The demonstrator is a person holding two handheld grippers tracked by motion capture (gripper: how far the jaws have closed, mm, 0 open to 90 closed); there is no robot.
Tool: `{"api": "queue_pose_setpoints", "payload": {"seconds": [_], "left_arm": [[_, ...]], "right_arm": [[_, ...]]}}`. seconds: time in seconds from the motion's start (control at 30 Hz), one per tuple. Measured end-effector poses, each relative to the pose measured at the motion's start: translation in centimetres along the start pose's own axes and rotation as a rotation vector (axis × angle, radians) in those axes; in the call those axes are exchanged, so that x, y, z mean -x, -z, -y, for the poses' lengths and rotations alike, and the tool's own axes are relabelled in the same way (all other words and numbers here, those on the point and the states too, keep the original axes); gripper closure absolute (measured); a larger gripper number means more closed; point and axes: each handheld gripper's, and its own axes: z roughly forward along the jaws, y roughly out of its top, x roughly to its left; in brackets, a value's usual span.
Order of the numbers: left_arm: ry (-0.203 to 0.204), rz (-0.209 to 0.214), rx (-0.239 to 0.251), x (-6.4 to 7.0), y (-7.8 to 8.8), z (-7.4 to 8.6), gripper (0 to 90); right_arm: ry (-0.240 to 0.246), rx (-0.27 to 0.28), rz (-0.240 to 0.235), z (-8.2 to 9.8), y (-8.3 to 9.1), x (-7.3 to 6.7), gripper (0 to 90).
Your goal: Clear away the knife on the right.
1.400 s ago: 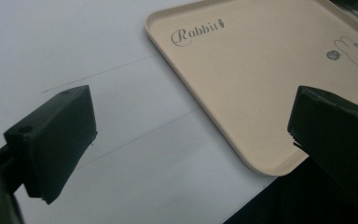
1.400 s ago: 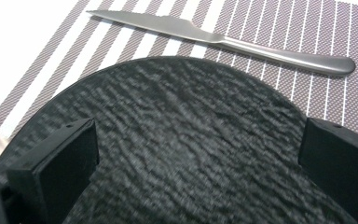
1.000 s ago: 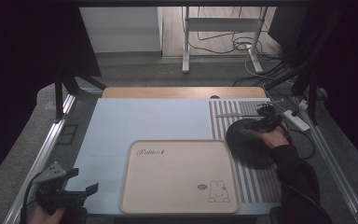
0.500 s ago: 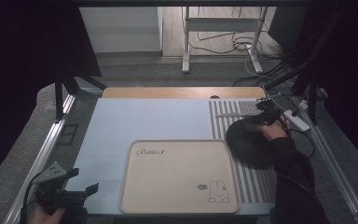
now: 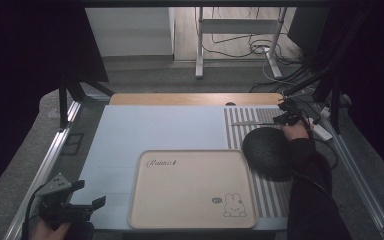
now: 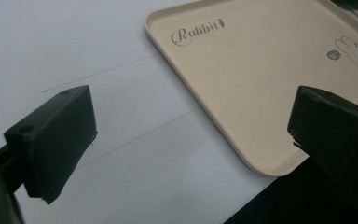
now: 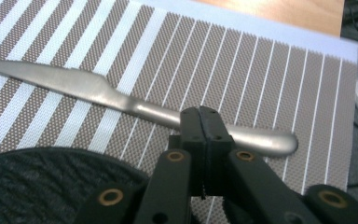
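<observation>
Right now the right gripper (image 7: 200, 122) has its two black jaws pressed flat together; they have just been closing, and nothing sits between the pads. Their tips stand over the handle of a plain silver metal table knife (image 7: 121, 100), and whether they touch it I cannot tell. That knife lies flat on a brown-and-white striped woven placemat (image 7: 261, 65), its blade pointing away to the left in the right gripper view. Close beside it, nearer the gripper body, is the edge of a round black woven coaster (image 7: 42, 179).

From above, the right gripper (image 5: 286, 119) is at the far right of the table, with the knife (image 5: 252, 122) stretching left from it across the striped placemat (image 5: 270, 192), and the black coaster (image 5: 269, 152) just on the near side of it.

Over at the near left corner, the left gripper (image 5: 87, 195) has its jaws spread wide with nothing between them. It hangs over the pale blue table cover (image 6: 74, 46), just beside the corner of a beige rectangular plastic tray (image 6: 261, 70) printed with "Rabbit" and a small bunny drawing. Seen from above, the tray (image 5: 192, 187) lies on the near middle of the table, well apart from the knife.
</observation>
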Motion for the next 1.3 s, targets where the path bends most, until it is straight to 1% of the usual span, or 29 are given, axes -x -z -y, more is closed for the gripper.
{"api": "queue_pose_setpoints", "payload": {"seconds": [0.07, 0.17, 0.23, 0.3, 0.47, 0.53, 0.57, 0.63, 0.67, 0.73, 0.8, 0.9, 0.93, 0.97, 1.1, 1.17, 1.2, 1.23, 1.27, 1.3], "left_arm": [[0.0, 0.0, -0.001, 0.0, 0.0, 0.0, 2.0], [0.0, 0.0, -0.002, 0.0, 0.0, 0.0, 2.0], [-0.001, -0.001, -0.003, 0.0, 0.0, 0.0, 2.0], [-0.002, -0.002, -0.004, 0.0, -0.1, 0.0, 2.0], [-0.002, -0.003, -0.006, 0.0, -0.1, 0.0, 2.0], [-0.002, -0.003, -0.007, 0.0, -0.1, 0.0, 2.0], [-0.001, -0.004, -0.007, 0.0, -0.1, 0.0, 2.0], [-0.001, -0.004, -0.006, 0.0, -0.1, 0.0, 2.0], [-0.003, -0.005, -0.007, 0.1, 0.0, 0.0, 2.0], [-0.003, -0.005, -0.007, 0.1, 0.0, 0.0, 2.1], [0.0, -0.004, -0.006, 0.0, 0.0, 0.0, 2.0], [-0.001, -0.005, -0.006, 0.0, 0.0, 0.0, 2.0], [-0.001, -0.005, -0.006, 0.0, 0.0, 0.0, 2.1], [-0.003, -0.005, -0.007, 0.1, 0.0, 0.0, 2.0], [-0.008, -0.005, -0.008, 0.1, -0.1, -0.1, 2.1], [-0.007, -0.005, -0.009, 0.1, -0.1, -0.1, 2.1], [-0.007, -0.004, -0.008, 0.1, -0.1, -0.1, 2.0], [-0.007, -0.004, -0.008, 0.1, -0.1, -0.1, 2.0], [-0.008, -0.004, -0.009, 0.1, -0.1, -0.1, 2.1], [-0.009, -0.004, -0.01, 0.1, -0.1, -0.1, 2.0]], "right_arm": [[0.008, -0.001, 0.002, -0.3, -0.2, 0.2, 89.9], [-0.006, 0.002, 0.0, -0.5, -0.6, 0.7, 89.9], [-0.004, 0.002, 0.008, -0.5, -1.1, 0.9, 89.8], [-0.005, -0.013, 0.023, -0.6, -1.6, 1.2, 89.8], [0.003, -0.014, 0.052, -0.9, -2.5, 1.4, 89.8], [0.005, -0.023, 0.057, -0.9, -2.8, 1.5, 89.8], [0.007, -0.037, 0.063, -0.7, -3.1, 1.5, 89.8], [-0.01, -0.024, 0.059, -0.5, -3.1, 1.8, 89.9], [-0.022, -0.029, 0.055, -0.4, -3.0, 1.9, 89.9], [-0.017, -0.05, 0.058, -0.3, -2.7, 2.0, 89.9], [-0.021, -0.068, 0.041, 0.0, -2.4, 2.1, 89.9], [-0.039, -0.094, -0.001, 0.5, -1.9, 2.4, 89.9], [-0.039, -0.094, -0.001, 0.5, -1.9, 2.4, 89.9], [-0.04, -0.118, -0.028, 0.8, -1.4, 2.6, 89.9], [-0.03, -0.152, -0.068, 1.3, -0.9, 2.7, 89.9], [-0.026, -0.16, -0.075, 1.4, -0.7, 2.7, 89.9], [-0.02, -0.176, -0.095, 1.6, -0.5, 2.7, 89.9], [-0.02, -0.176, -0.095, 1.6, -0.5, 2.7, 89.9], [-0.009, -0.188, -0.11, 1.8, -0.3, 2.7, 89.9], [-0.007, -0.189, -0.108, 1.8, -0.3, 2.7, 89.9]]}}
